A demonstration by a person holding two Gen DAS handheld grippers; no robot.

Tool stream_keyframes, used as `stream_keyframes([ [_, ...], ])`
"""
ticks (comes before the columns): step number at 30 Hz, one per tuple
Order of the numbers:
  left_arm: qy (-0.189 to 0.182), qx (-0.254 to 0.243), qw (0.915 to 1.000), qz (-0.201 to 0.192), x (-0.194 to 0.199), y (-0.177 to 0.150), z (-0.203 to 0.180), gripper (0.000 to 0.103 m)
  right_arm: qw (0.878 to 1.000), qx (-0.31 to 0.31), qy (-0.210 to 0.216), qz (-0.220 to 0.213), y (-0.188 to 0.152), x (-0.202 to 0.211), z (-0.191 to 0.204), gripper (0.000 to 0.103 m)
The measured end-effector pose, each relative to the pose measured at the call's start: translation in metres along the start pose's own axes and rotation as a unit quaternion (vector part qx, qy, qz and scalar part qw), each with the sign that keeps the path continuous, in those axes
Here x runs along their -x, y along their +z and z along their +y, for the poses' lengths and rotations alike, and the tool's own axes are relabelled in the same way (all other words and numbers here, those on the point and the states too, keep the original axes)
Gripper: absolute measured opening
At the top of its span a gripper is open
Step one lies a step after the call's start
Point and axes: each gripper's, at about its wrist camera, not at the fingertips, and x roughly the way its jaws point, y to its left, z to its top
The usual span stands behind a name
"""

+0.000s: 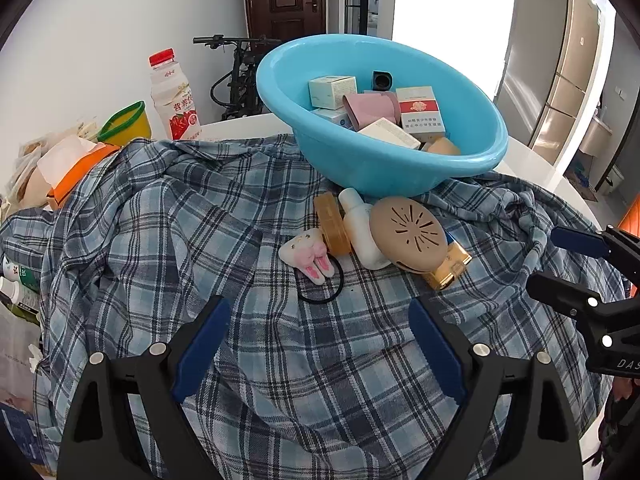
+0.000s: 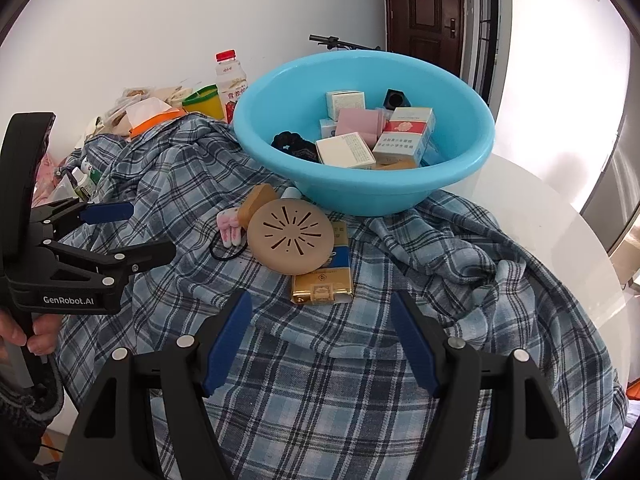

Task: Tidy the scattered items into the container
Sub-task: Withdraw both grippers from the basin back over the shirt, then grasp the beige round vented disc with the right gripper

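So the blue basin (image 1: 384, 168) sits at the far edge of the plaid shirt (image 1: 200, 240) that's spread over the white table (image 2: 560, 216), and it's already got a bunch of boxes, a pink roll and a black scrunchie in it; what's left is one little pile on the shirt, right against the near wall of the basin.

The pile: a tan round disc (image 2: 291, 237) on top of a gold box (image 2: 324, 280), a white bottle (image 1: 360, 228), an amber soap bar (image 1: 332, 224) and a tooth-shaped plush (image 1: 308, 254) on a black hair tie (image 1: 320, 292); all touching or overlapping.

The left gripper (image 1: 320, 344) hangs wide and empty over the shirt, short of the hair tie; the right gripper (image 2: 320, 336) is about half spread, also empty, lined up with the gold box.

Probably best to take the disc first since it covers the box; coming in from the sides and lifting straight up should keep the bottle from rolling; the shirt is wrinkly, so a low grab could pinch cloth.

Clutter at the left edge (a drink bottle (image 1: 174, 96), a yellow cup (image 1: 126, 122), a tissue pack (image 1: 76, 164)) is well apart; the real squeeze is the two grippers sharing one small pile.
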Motion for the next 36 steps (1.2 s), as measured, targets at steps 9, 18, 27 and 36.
stream_keyframes([
  [9,-0.004,0.008,1.0,0.003,-0.008,0.003,0.006,0.092,0.999,-0.009,0.034,0.02,0.009,-0.026,0.007,0.07],
  [18,0.009,0.021,0.9997,0.008,-0.017,0.002,0.024,0.092,0.996,-0.036,0.071,0.033,0.019,-0.063,0.007,0.077],
  [27,0.012,0.016,0.9996,0.018,-0.03,0.005,0.03,0.092,0.996,-0.024,0.075,0.036,0.021,-0.092,0.013,0.098],
  [36,0.009,0.018,0.9996,0.02,-0.038,0.006,0.036,0.092,0.998,0.0,0.04,0.038,0.034,-0.116,0.016,0.099],
])
